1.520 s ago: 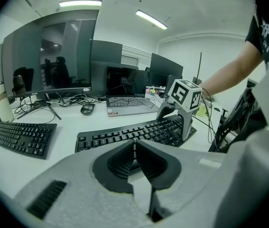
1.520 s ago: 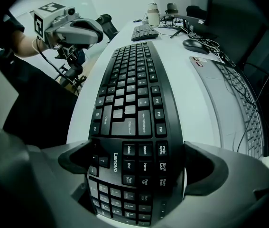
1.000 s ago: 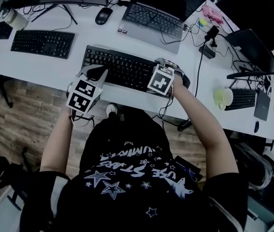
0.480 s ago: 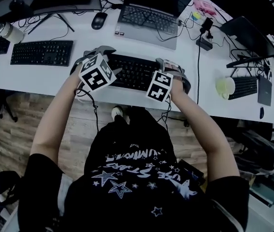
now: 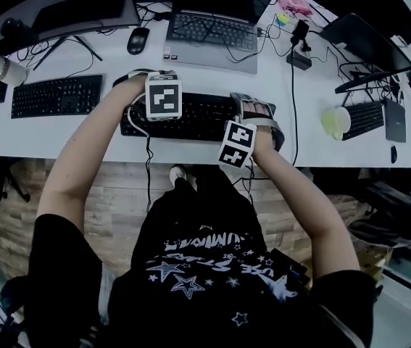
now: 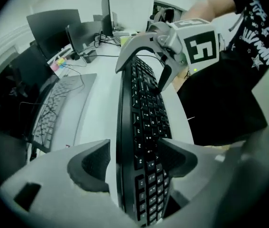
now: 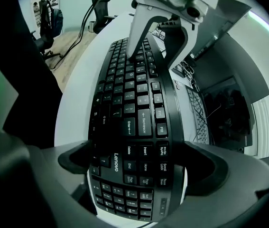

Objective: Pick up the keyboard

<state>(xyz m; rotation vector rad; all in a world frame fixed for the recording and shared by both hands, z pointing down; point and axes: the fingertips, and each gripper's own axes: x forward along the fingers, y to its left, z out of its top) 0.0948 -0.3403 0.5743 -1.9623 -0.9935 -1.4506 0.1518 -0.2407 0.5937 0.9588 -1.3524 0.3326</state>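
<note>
An office; white desk (image 5: 60, 133) crowded with laptop (image 5: 212, 31), monitors (image 5: 75, 9), keyboards (image 5: 198, 114), mouse (image 5: 138, 40), cables (image 5: 293, 85).

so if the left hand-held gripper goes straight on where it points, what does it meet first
The keyboard, its left end already between the jaws, which have just been opening; the desk lies beneath.

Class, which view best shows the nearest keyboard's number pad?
The right gripper view: the keyboard's number pad fills the foreground. In the head view the right gripper covers it; the left gripper view shows it far off, foreshortened.
</note>
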